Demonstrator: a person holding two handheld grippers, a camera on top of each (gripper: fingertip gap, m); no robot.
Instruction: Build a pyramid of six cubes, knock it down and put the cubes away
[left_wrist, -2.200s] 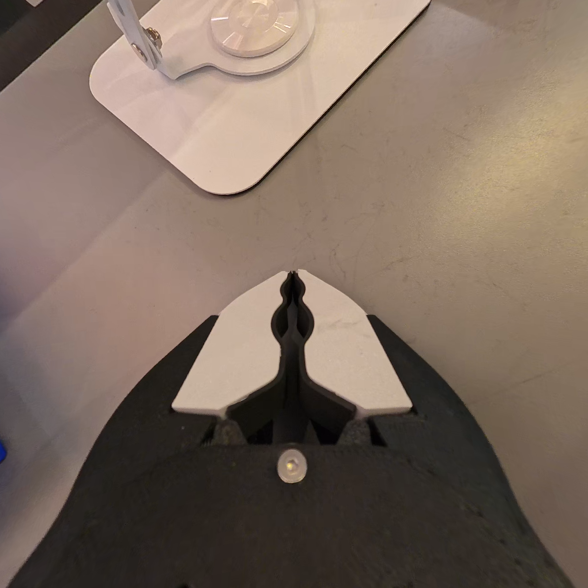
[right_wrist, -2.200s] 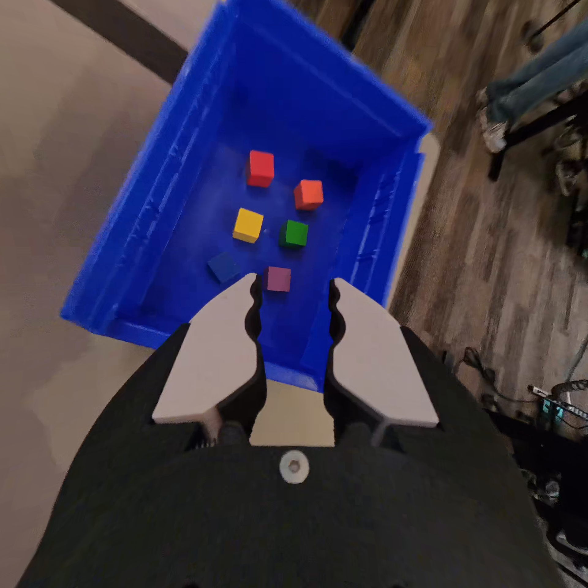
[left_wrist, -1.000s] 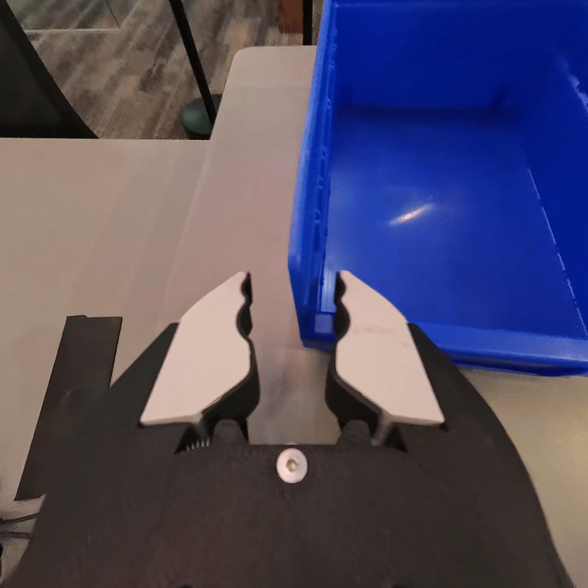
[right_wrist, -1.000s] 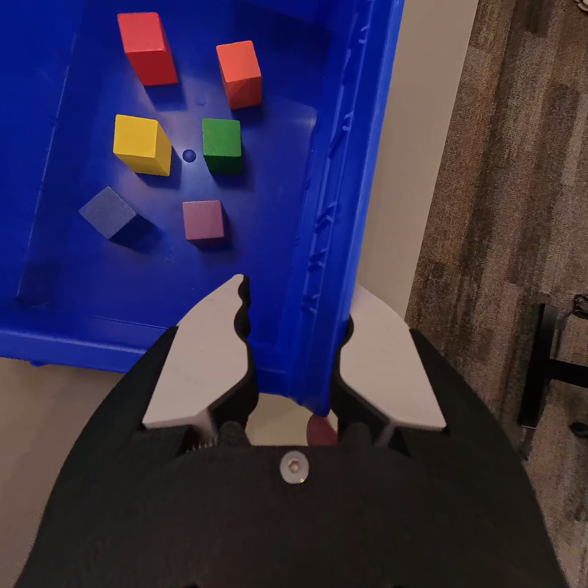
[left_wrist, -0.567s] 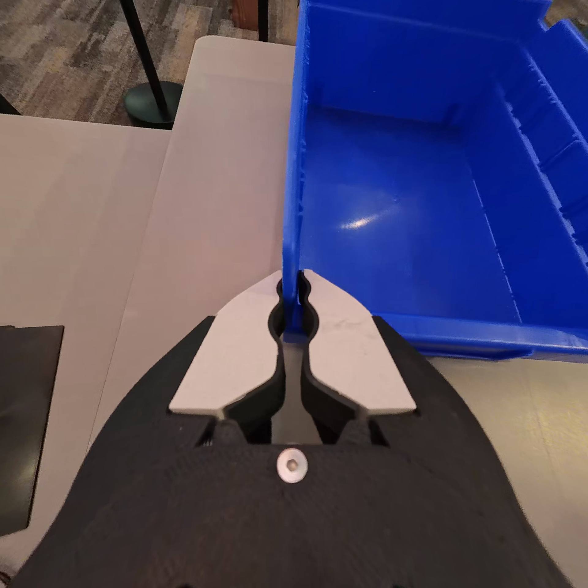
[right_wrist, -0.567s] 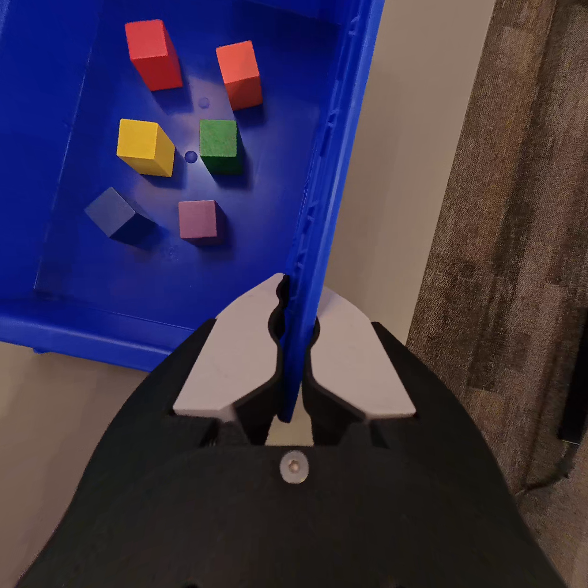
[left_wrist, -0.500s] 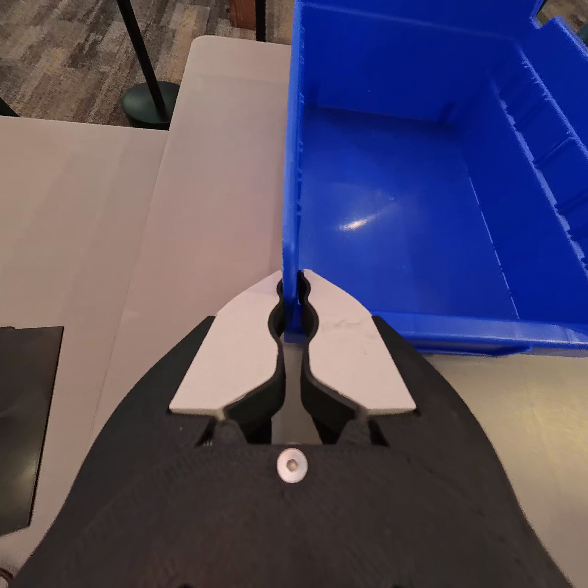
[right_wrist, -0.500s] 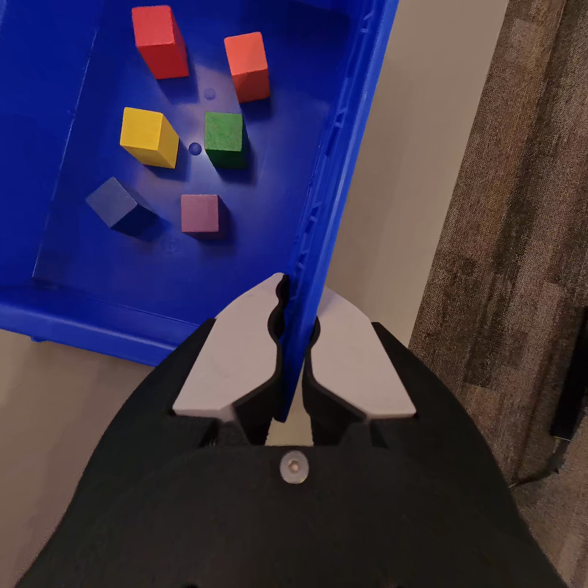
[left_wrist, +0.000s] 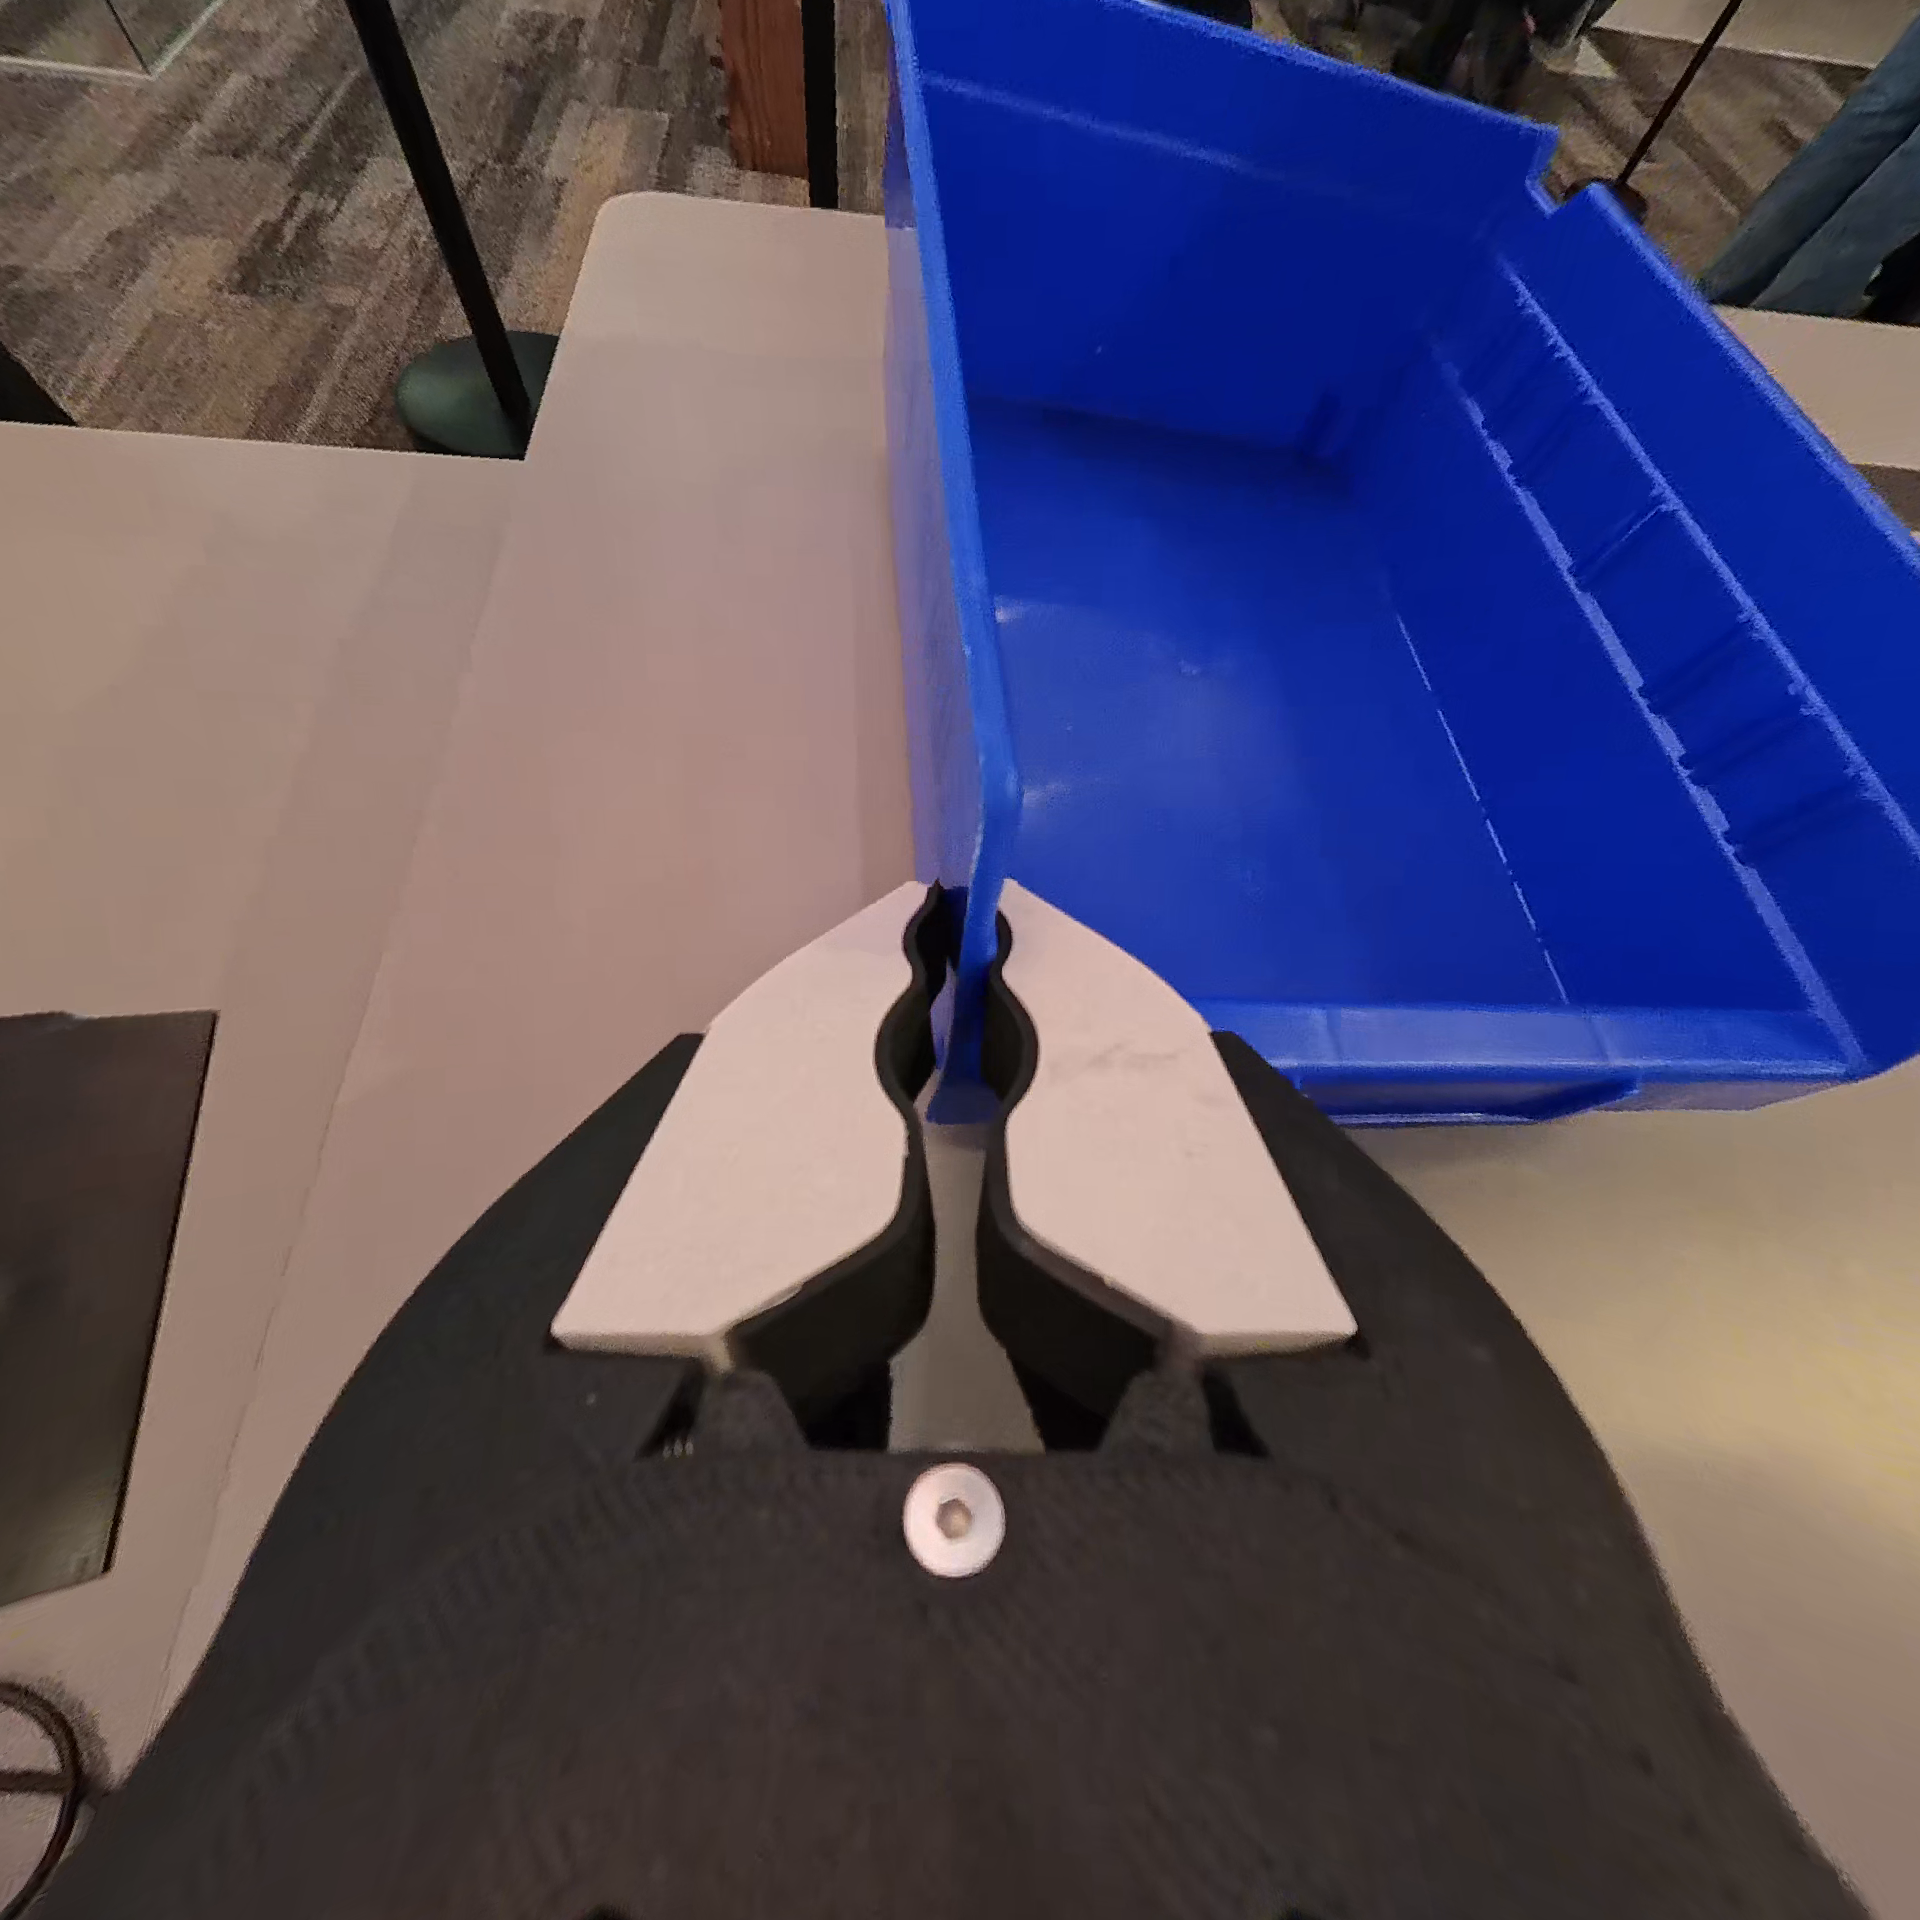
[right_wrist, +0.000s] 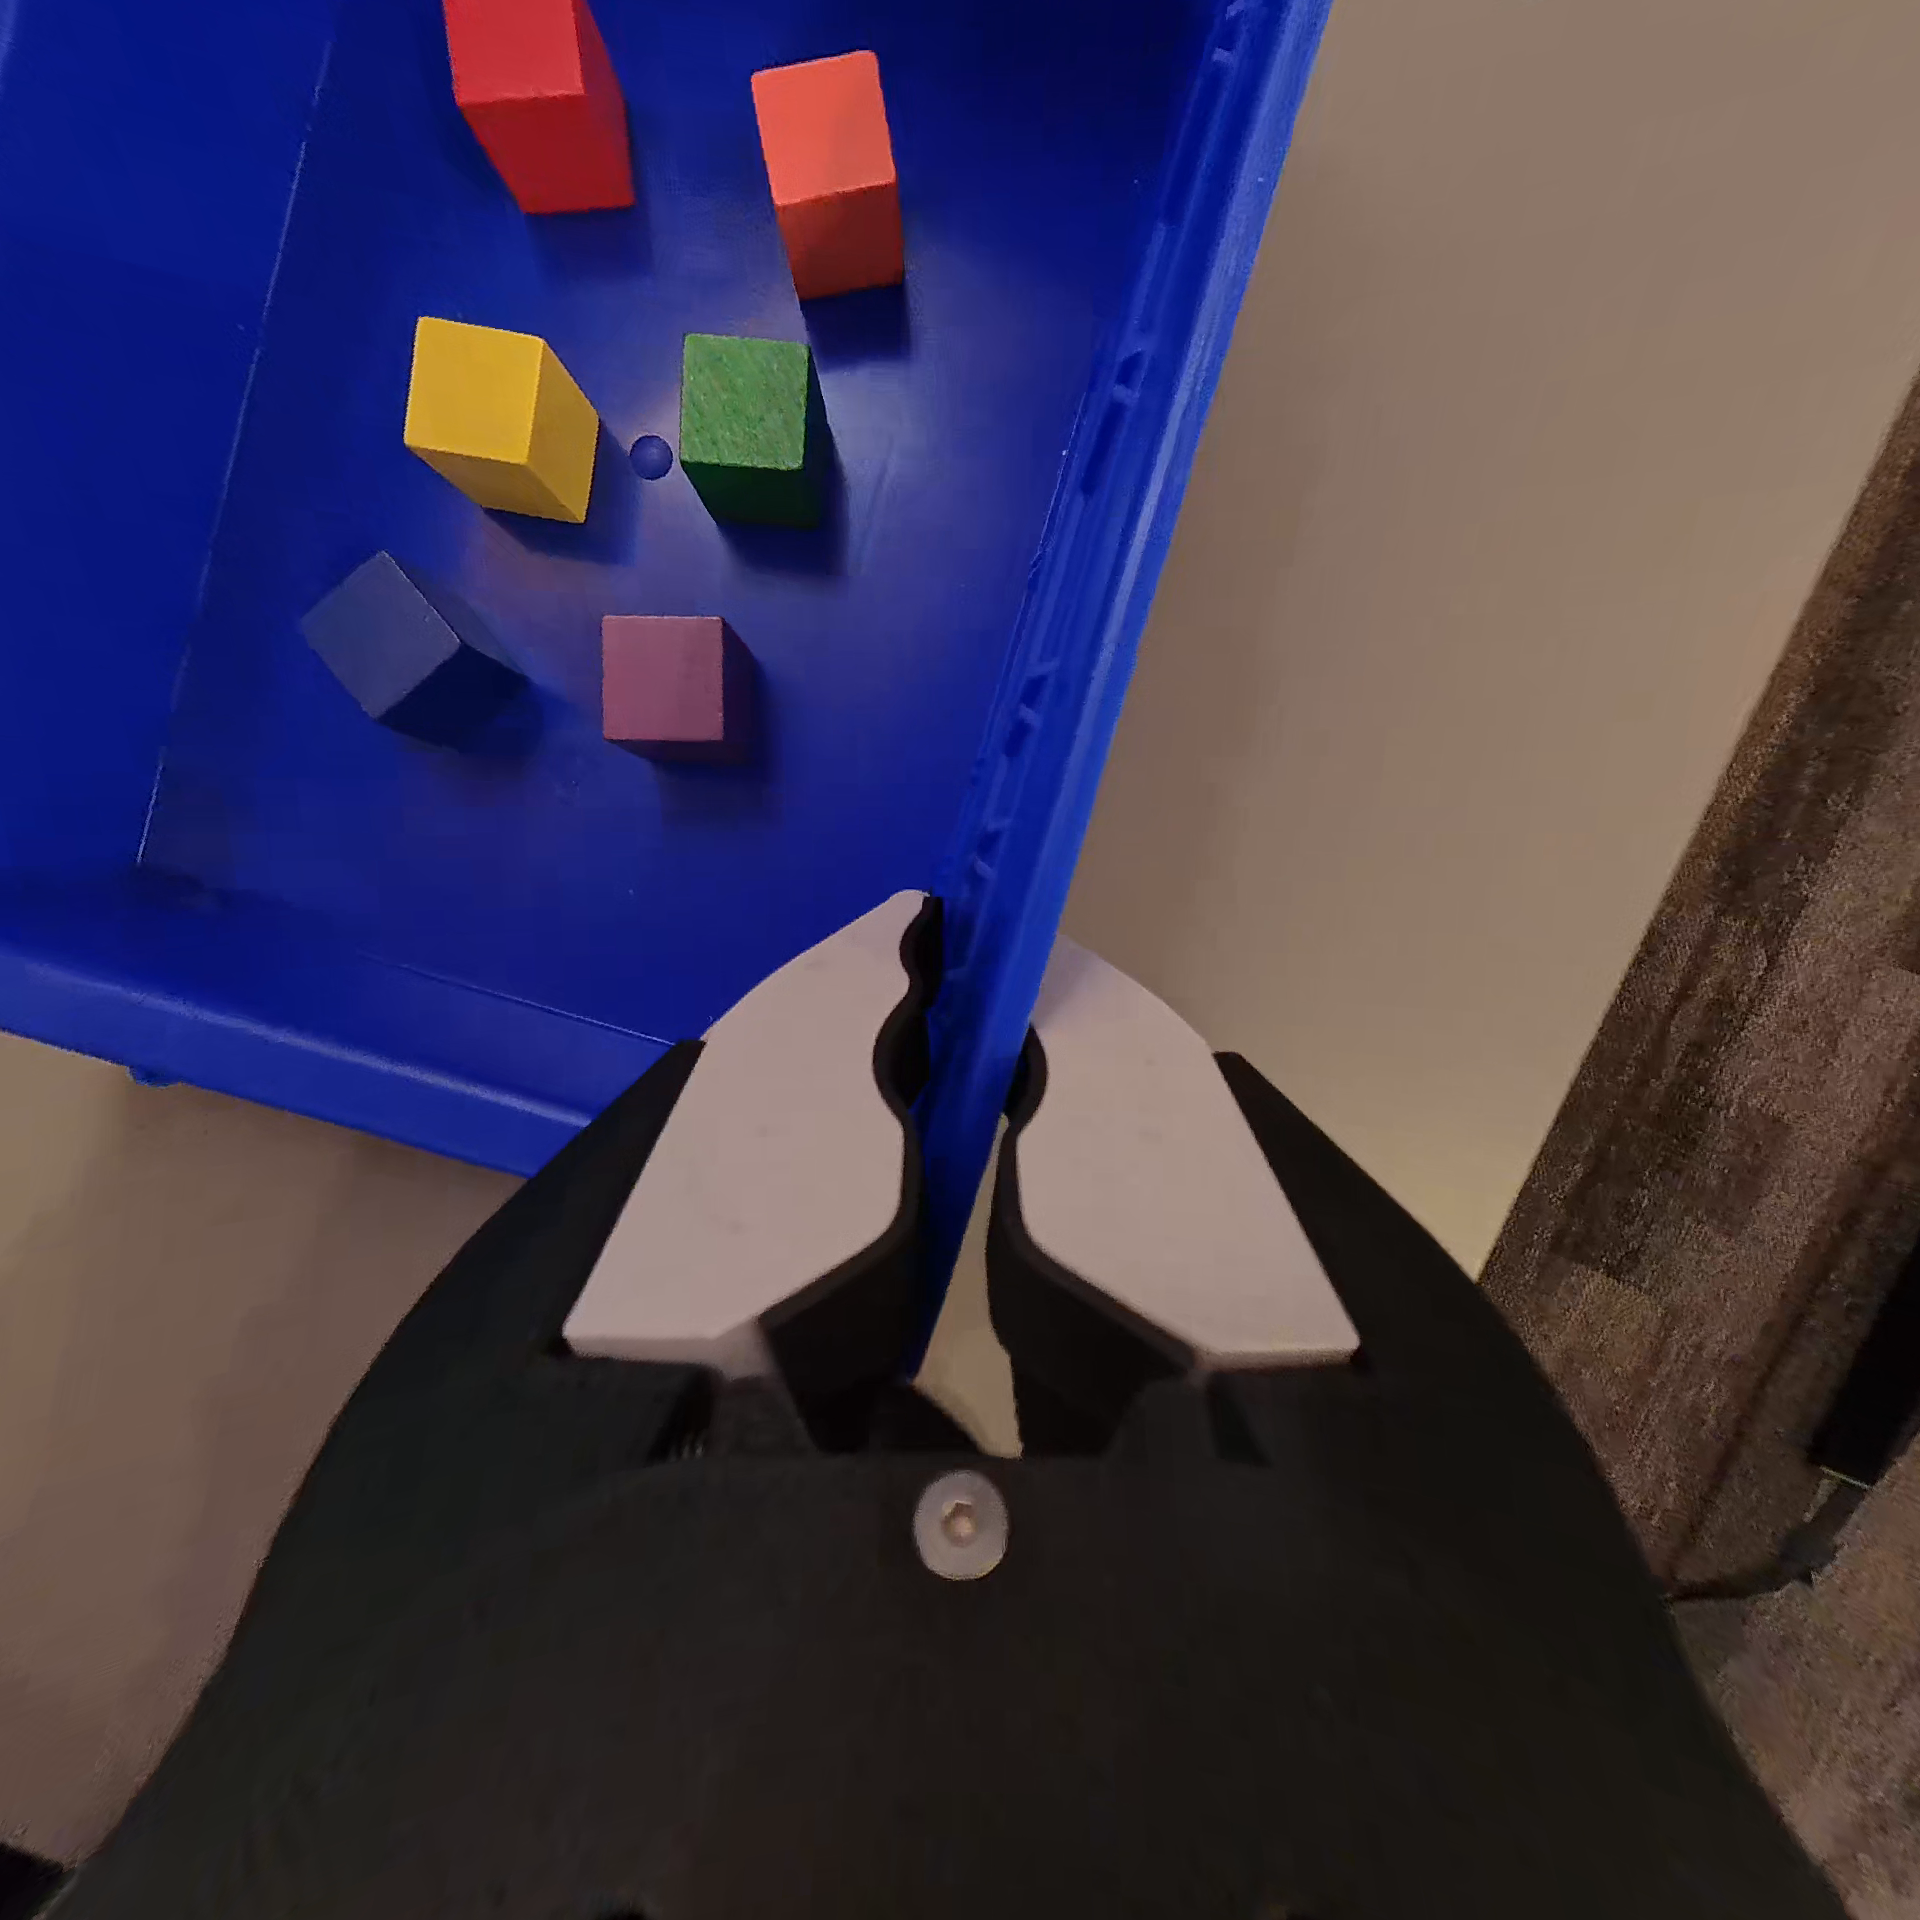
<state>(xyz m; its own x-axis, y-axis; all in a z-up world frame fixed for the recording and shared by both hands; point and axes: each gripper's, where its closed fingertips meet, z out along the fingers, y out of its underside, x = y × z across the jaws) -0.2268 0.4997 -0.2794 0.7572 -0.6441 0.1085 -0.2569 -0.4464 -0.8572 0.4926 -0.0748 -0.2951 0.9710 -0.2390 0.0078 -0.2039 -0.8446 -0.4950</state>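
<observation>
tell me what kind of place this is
Probably an office or lab workspace, hard to say which: a pale table holding a blue bin, patterned carpet and a black post stand behind.

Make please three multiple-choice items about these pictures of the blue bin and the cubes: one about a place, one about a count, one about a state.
1. Where are the cubes?
A. on the table
B. inside the blue bin
C. on the floor

2. How many cubes show in the right wrist view?
A. four
B. five
C. six

3. What is the state of the right gripper?
A. closed on the bin's side wall
B. wide open above the cubes
C. closed on the yellow cube

Key: 1 B, all cubes lie on the floor of the blue bin. 2 C: red cube, orange cube, yellow cube, green cube, dark blue cube, purple cube. 3 A, the right gripper has the wall between its fingers.
</observation>
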